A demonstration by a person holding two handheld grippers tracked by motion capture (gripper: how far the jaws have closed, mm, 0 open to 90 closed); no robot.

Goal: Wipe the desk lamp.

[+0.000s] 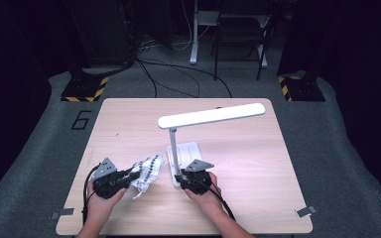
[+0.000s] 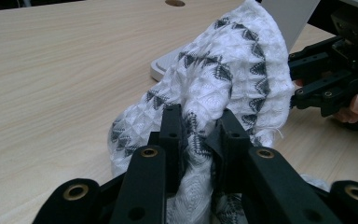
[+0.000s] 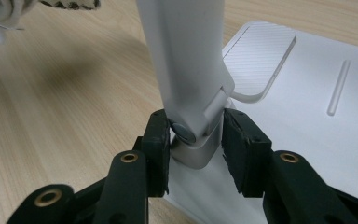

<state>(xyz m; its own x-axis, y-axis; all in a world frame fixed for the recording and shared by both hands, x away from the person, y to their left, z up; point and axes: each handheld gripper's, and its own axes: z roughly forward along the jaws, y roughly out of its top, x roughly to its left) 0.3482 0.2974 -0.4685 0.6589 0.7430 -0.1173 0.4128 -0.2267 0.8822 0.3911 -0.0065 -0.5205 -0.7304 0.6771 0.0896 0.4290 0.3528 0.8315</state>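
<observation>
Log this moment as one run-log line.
left gripper: shut on cloth | right gripper: around lamp hinge, right pad apart | table: lamp upright

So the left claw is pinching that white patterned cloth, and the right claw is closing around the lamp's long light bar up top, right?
Not quite. The left claw does pinch the cloth, but the right claw sits at the hinge at the foot of the lamp stem, just above its base, as the right gripper view shows.
</observation>
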